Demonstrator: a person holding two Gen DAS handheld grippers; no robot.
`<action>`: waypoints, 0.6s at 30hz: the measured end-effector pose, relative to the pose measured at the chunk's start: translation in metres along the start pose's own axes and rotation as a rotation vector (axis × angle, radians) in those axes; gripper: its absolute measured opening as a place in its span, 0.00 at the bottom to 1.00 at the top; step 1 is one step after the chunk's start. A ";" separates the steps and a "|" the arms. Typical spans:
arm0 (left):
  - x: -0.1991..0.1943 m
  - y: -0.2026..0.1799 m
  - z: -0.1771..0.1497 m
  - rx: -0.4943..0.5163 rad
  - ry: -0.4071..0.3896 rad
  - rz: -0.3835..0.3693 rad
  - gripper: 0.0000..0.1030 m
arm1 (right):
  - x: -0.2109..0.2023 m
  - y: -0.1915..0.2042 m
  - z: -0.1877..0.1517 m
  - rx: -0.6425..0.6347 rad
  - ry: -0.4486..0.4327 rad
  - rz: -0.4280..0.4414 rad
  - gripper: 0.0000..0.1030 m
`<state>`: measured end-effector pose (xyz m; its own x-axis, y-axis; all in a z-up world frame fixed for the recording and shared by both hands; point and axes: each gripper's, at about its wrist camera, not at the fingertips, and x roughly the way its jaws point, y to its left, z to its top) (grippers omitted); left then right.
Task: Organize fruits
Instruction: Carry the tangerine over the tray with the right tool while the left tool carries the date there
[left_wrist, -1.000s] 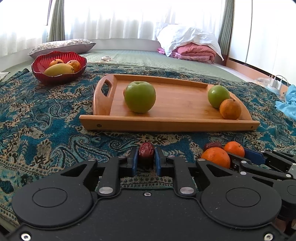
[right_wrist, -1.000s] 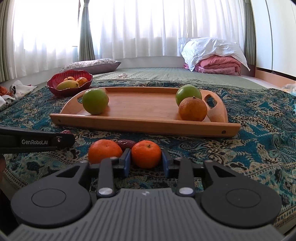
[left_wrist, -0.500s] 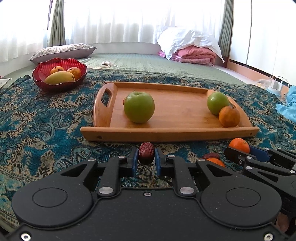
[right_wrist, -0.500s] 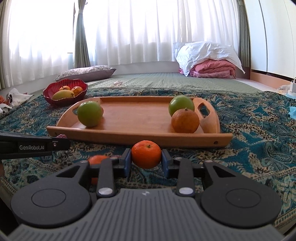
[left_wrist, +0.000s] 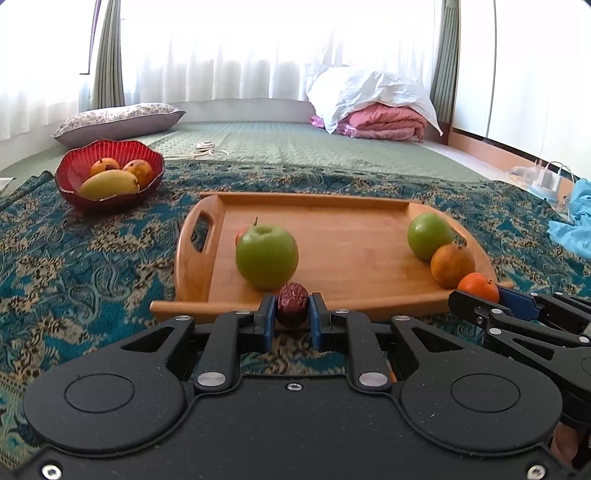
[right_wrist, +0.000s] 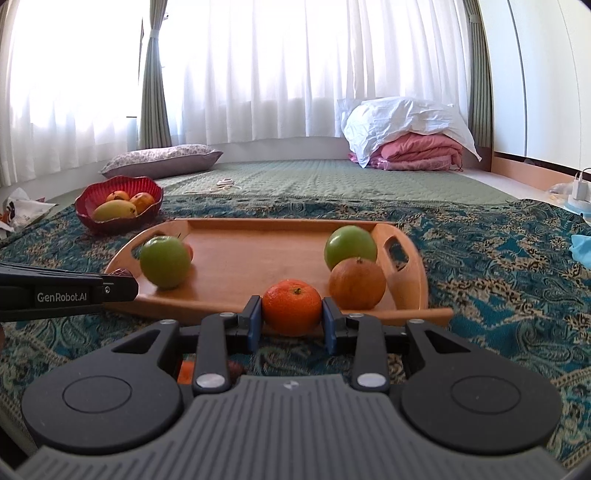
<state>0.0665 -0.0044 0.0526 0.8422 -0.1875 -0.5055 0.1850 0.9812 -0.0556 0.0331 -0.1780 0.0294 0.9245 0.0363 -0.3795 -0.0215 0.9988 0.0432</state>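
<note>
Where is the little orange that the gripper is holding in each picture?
Left wrist view: the small orange sits at the far right, pinched by the right gripper, just in front of the wooden tray's right end.
Right wrist view: the small orange is low in the centre, between the jaws.
Shared landmark: the dull orange fruit on the tray, right beside it in both.

A patterned blue blanket (right_wrist: 498, 266) covers the floor. On it sit a wooden tray (right_wrist: 258, 243) and, well apart at the far left, a red bowl (right_wrist: 118, 221) of fruit.
</note>
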 end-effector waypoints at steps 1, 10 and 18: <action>0.001 -0.001 0.002 0.002 0.000 -0.002 0.17 | 0.002 -0.001 0.002 0.002 0.002 -0.002 0.37; 0.020 -0.005 0.011 0.000 0.019 -0.015 0.17 | 0.021 -0.003 0.011 0.030 0.025 0.000 0.37; 0.038 0.011 0.015 -0.033 0.031 -0.008 0.17 | 0.038 -0.005 0.020 0.039 0.041 -0.002 0.37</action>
<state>0.1080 -0.0014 0.0463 0.8244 -0.1941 -0.5317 0.1746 0.9808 -0.0874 0.0762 -0.1820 0.0332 0.9083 0.0368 -0.4168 -0.0046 0.9969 0.0780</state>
